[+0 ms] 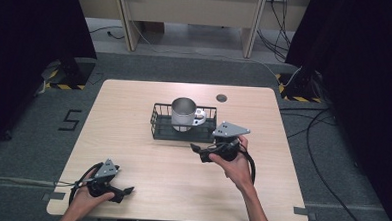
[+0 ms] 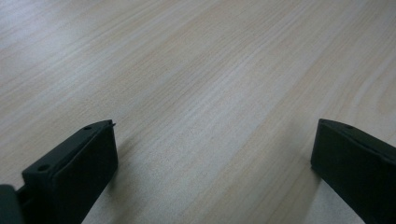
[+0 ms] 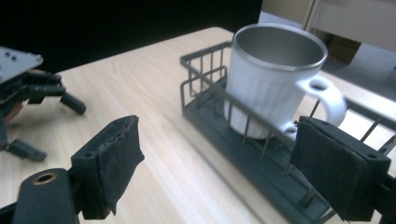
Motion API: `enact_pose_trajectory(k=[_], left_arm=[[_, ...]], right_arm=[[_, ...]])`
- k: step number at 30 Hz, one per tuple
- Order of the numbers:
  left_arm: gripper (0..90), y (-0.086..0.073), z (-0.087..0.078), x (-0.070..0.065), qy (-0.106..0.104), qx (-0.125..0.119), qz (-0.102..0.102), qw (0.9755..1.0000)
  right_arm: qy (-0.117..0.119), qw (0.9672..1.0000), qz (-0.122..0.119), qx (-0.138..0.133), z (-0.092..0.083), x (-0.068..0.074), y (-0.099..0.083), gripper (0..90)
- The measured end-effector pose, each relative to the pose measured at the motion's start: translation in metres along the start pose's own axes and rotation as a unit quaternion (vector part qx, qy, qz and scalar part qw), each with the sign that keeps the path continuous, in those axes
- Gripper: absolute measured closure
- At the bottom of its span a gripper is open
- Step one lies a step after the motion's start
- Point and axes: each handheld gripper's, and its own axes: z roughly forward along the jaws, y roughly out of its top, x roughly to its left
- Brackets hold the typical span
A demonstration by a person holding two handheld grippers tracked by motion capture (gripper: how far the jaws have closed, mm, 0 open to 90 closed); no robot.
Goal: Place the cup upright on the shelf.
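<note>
A white mug [image 1: 184, 114] with a steel rim stands upright inside a black wire basket [image 1: 158, 125] at the middle of the wooden table [image 1: 146, 161]. My right gripper [image 1: 198, 153] is just in front of the basket's right half, open and pointing left. In the right gripper view the mug [image 3: 271, 79] and the basket [image 3: 205, 70] lie ahead and to the right of the open right gripper [image 3: 219, 158], with nothing between its jaws. My left gripper [image 1: 125, 194] rests near the table's front left corner. The left gripper [image 2: 215, 154] is open over bare wood.
A round grommet [image 1: 221, 97] sits in the tabletop behind the basket. The right gripper view shows the left gripper [image 3: 58, 133] farther off at its left. Dark curtains flank the table, and cables [image 1: 327, 146] run across the floor at the right.
</note>
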Motion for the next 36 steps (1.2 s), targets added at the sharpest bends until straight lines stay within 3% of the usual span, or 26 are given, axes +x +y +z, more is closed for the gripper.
enact_pose_trajectory(k=[15, 21, 36], left_arm=[[0.0, 0.000, 0.000, 0.000, 0.000, 0.001, 0.000, 1.0000], [0.0, 0.000, 0.000, 0.000, 0.000, 0.001, 0.000, 1.0000], [0.0, 0.000, 0.000, 0.000, 0.000, 0.001, 0.000, 1.0000]], right_arm=[[0.000, 0.9999, 0.012, 0.001, -0.009, 0.013, -0.026, 15.7], [-0.009, 0.9998, 0.015, 0.007, -0.014, 0.018, -0.039, 15.7], [-0.035, 0.9980, 0.050, 0.017, -0.033, 0.018, -0.081, 15.9]])
